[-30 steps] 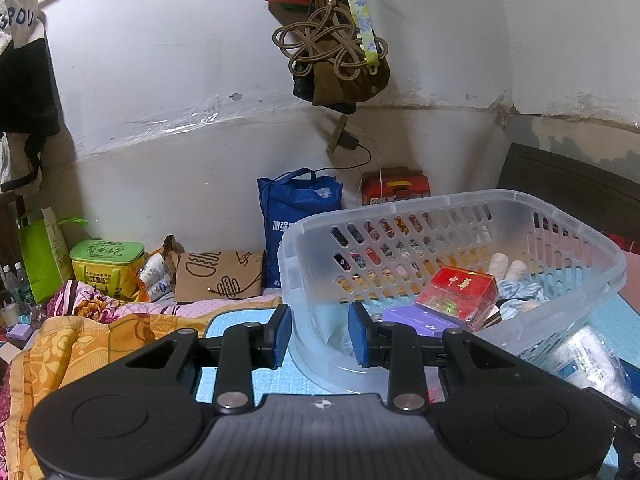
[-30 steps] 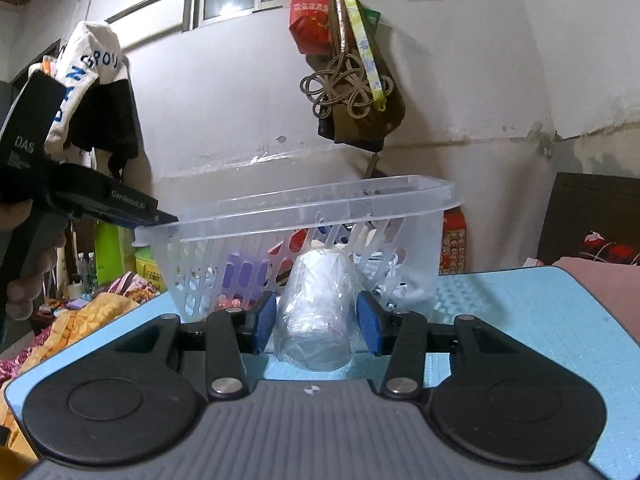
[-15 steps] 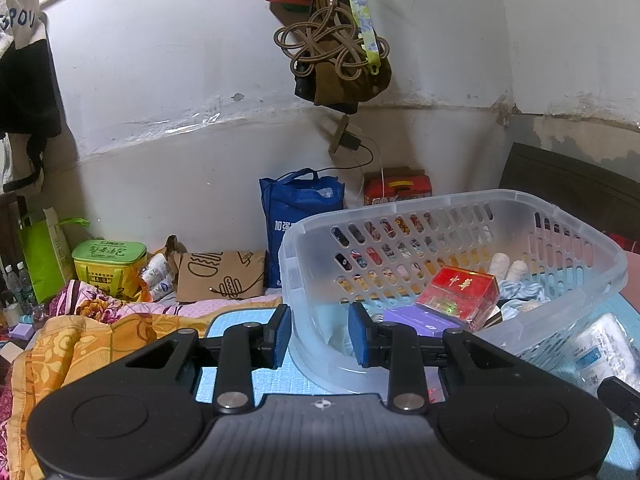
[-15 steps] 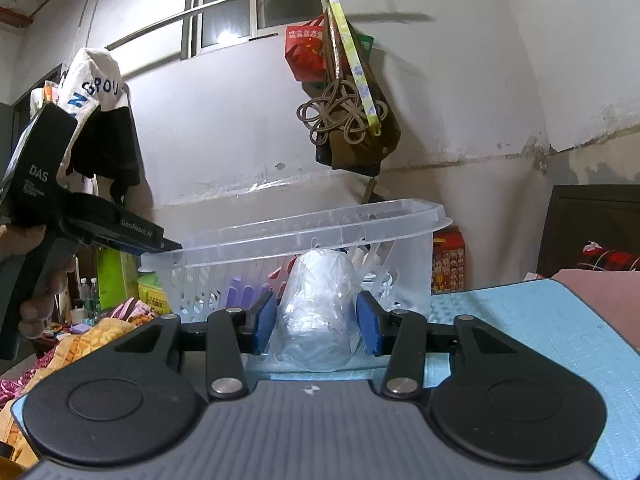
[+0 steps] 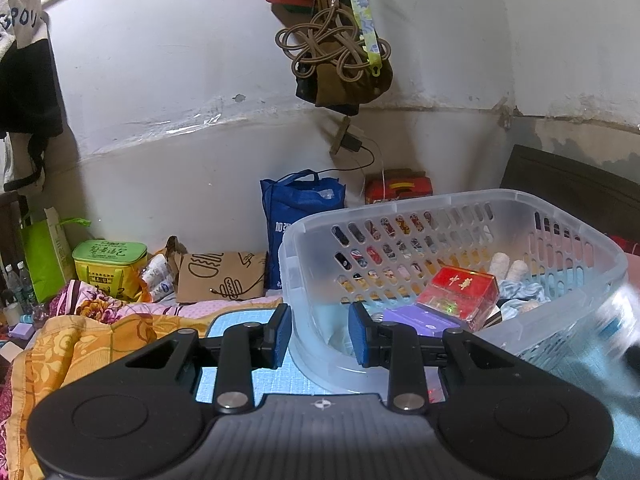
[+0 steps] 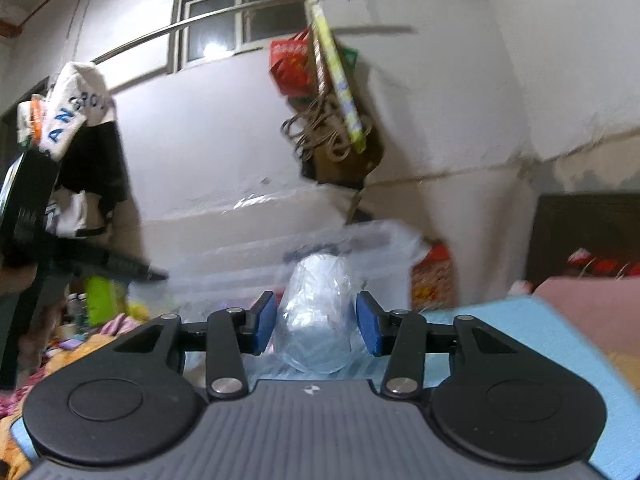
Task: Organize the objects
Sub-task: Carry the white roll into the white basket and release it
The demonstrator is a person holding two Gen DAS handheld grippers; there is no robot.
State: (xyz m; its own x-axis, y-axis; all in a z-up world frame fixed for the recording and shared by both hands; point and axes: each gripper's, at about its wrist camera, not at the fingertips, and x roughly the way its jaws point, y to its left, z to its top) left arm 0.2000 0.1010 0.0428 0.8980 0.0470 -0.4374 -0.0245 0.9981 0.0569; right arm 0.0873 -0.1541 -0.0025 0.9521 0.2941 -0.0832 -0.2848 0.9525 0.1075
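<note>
The right gripper fills the bottom of its own view, its 2 blue pads pressed against either side of a clear plastic-wrapped roll, which stands upright between them (wrapper crinkled, white core showing at the top). The picture is blurred. Just beyond the roll, toward 12 o'clock, the translucent basket shows as a pale smear. At 9 o'clock, a hand grips the black handle of the other tool. Under the gripper, at 4 o'clock, lies a light-blue mat.

In the left wrist view, the left gripper sits at the bottom, jaws set to a narrow gap. Its pads straddle the basket's near rim, the wall between them; whether they pinch it I cannot tell. Inside the basket, toward 2 o'clock, a red box rests on a purple box, with 2 white rolls and pale cloth behind. At 3 o'clock a blurred wrapped shape hovers by the basket's outer wall.

Farther off, at 9 o'clock, an orange floral blanket; then a brown paper bag, a green tin and a blue tote bag against the white wall. At 12 o'clock, bags and knotted cord hang overhead.
</note>
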